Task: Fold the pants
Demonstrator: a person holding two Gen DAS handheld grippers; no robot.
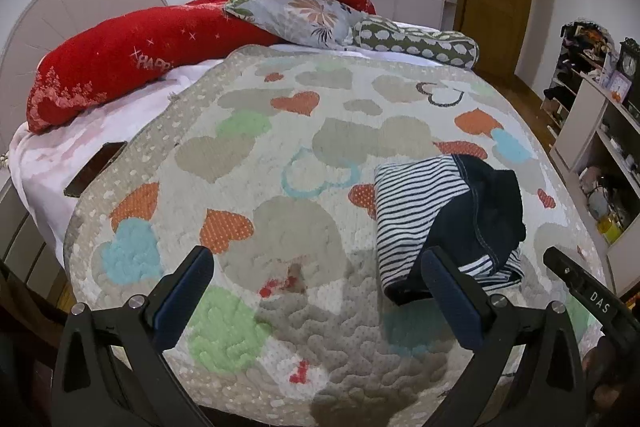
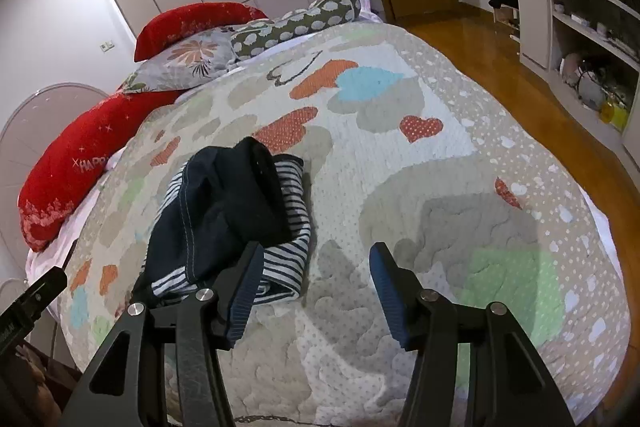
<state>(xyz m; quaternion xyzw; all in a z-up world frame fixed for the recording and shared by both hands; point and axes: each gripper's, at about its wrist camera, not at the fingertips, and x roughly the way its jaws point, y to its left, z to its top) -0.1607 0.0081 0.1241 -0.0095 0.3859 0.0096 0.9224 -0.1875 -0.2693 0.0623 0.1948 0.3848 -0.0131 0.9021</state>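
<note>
The pants (image 1: 448,219) are a navy and white-striped bundle lying folded on the heart-patterned quilt (image 1: 280,155). In the left wrist view they lie to the right, just beyond the right fingertip. My left gripper (image 1: 316,267) is open and empty above the quilt. In the right wrist view the pants (image 2: 232,211) lie at the left, just past the left fingertip. My right gripper (image 2: 316,263) is open and empty above the quilt (image 2: 420,187). The tip of the right gripper also shows in the left wrist view (image 1: 576,279).
Red pillows (image 1: 120,63), a floral pillow (image 1: 296,19) and a cloud-patterned bolster (image 1: 416,41) lie at the bed's head. A dark flat object (image 1: 96,169) lies on the white sheet at the left. Shelves (image 2: 580,39) and wooden floor (image 2: 500,67) are to the right of the bed.
</note>
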